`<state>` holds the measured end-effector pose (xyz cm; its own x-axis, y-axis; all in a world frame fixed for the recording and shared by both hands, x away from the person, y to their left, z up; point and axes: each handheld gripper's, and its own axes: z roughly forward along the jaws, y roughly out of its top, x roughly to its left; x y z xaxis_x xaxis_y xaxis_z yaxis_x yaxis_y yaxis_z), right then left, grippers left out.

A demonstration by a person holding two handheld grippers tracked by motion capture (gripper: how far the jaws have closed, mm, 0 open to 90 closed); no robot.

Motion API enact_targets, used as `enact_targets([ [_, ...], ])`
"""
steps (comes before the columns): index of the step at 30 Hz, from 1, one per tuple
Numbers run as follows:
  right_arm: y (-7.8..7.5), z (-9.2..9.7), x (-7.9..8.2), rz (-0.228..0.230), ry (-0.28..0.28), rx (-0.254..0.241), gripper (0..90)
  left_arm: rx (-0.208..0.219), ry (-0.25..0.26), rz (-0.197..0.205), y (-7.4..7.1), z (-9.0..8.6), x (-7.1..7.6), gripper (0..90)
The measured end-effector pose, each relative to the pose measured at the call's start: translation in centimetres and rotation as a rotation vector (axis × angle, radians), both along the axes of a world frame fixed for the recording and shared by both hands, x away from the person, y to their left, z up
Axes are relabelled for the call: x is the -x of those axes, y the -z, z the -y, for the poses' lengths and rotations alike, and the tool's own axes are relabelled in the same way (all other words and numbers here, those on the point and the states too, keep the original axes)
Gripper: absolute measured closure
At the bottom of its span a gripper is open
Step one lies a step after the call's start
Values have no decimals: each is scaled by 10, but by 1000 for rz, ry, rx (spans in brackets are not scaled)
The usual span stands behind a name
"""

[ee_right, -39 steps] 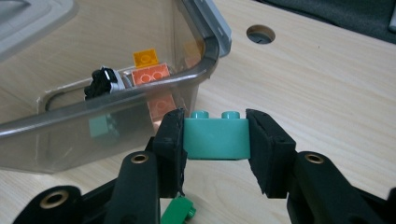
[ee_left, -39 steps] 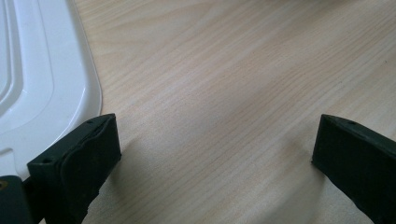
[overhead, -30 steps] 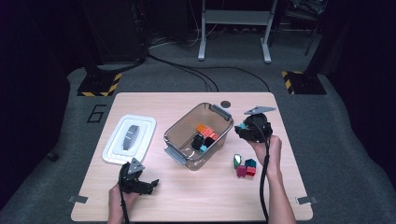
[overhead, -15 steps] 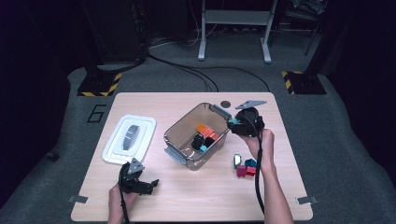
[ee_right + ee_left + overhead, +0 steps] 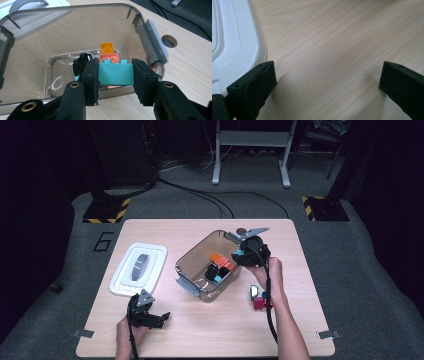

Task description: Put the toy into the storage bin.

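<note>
A light wooden table (image 5: pixel 200 335) stands on grey carpet in a dark room, with black cables trailing across the floor behind it, yellow-and-black striped blocks off both far corners and a metal stand at the back. Near the middle of the table sits a clear plastic bin (image 5: pixel 192 265) with grey latches, set at an angle; inside lie an orange brick (image 5: pixel 107 47), a salmon brick (image 5: pixel 112 58) and a black piece (image 5: pixel 80 62). The white lid (image 5: pixel 125 277) lies flat to the bin's left, well apart from it. The right gripper (image 5: pixel 115 75) hovers at the bin's right rim, its jaws clamped on a teal brick (image 5: pixel 115 73) held above the opening. Just right of the bin, on bare wood, a small cluster of loose bricks (image 5: pixel 259 299) lies beside the right forearm. The left gripper (image 5: pixel 325 82) rests low over the table near the front edge, just beside the lid's corner, jaws spread wide with only wood between them. The front of the table between the hands lies open.
</note>
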<state>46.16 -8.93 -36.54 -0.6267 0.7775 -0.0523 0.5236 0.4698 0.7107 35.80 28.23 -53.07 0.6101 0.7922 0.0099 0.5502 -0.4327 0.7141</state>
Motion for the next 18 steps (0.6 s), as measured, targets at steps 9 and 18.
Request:
enact_targets([
  [9,11,-16,0,-44,-45,32,580,0,1,0,0,0,0,9],
  [18,14,-18,1,-64,-68,53,574,0,-1,-1,0,0,0,9],
])
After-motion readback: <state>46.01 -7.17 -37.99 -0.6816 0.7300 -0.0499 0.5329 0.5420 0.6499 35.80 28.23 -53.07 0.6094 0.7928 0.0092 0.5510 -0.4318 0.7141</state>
